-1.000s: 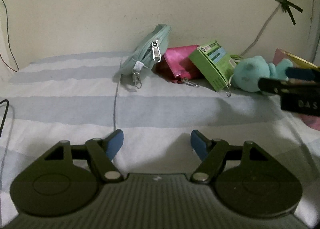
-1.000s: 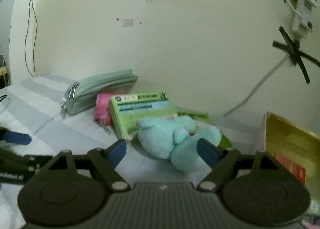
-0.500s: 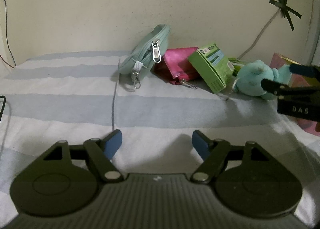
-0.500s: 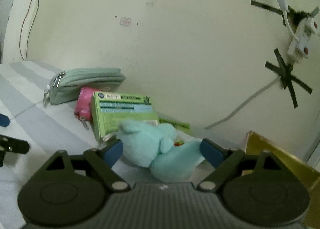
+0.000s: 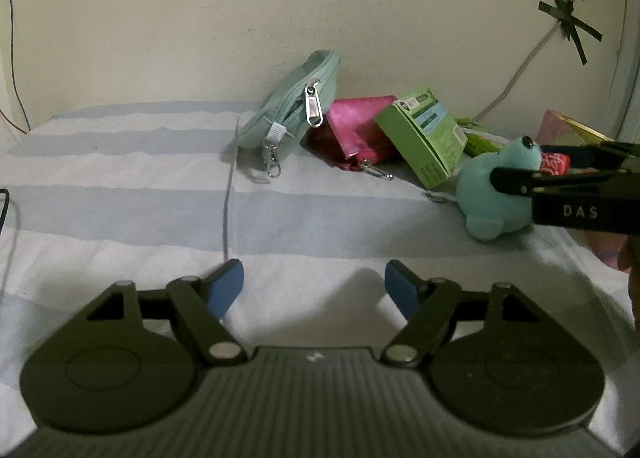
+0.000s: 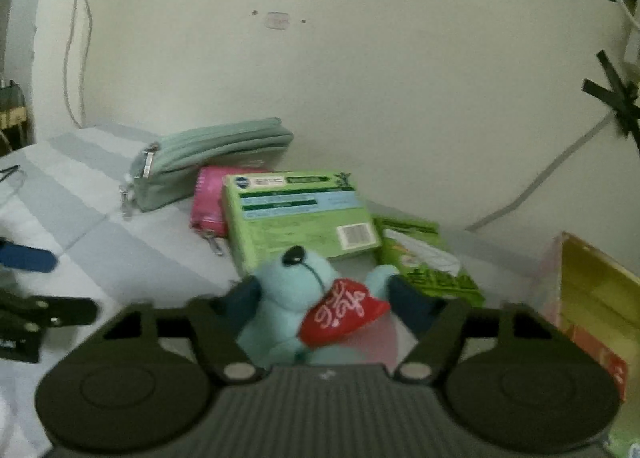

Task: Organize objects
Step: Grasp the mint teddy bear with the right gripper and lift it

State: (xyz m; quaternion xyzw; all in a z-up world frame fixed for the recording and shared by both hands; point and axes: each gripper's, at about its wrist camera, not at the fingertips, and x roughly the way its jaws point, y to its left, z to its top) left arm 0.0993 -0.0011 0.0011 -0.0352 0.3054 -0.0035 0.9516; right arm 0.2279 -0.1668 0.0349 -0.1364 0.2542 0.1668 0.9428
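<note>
A teal plush bear (image 6: 292, 298) holding a red heart (image 6: 342, 312) sits between the open fingers of my right gripper (image 6: 320, 298); whether the pads touch it I cannot tell. It also shows in the left wrist view (image 5: 492, 194), with the right gripper's arm across it. Behind it along the wall lie a mint zip pouch (image 5: 292, 106), a pink pouch (image 5: 360, 126) and a green box (image 5: 424, 134). My left gripper (image 5: 314, 288) is open and empty above the striped bedsheet (image 5: 120, 198).
A green packet (image 6: 428, 262) lies behind the bear to the right. A yellow and pink box (image 6: 592, 298) stands at the far right. Cables and tape run down the wall (image 5: 560, 18). A dark cable (image 5: 4, 210) lies at the left edge.
My right gripper has moved forward around the plush bear, which is now upright between its fingers. The left gripper has barely moved.
</note>
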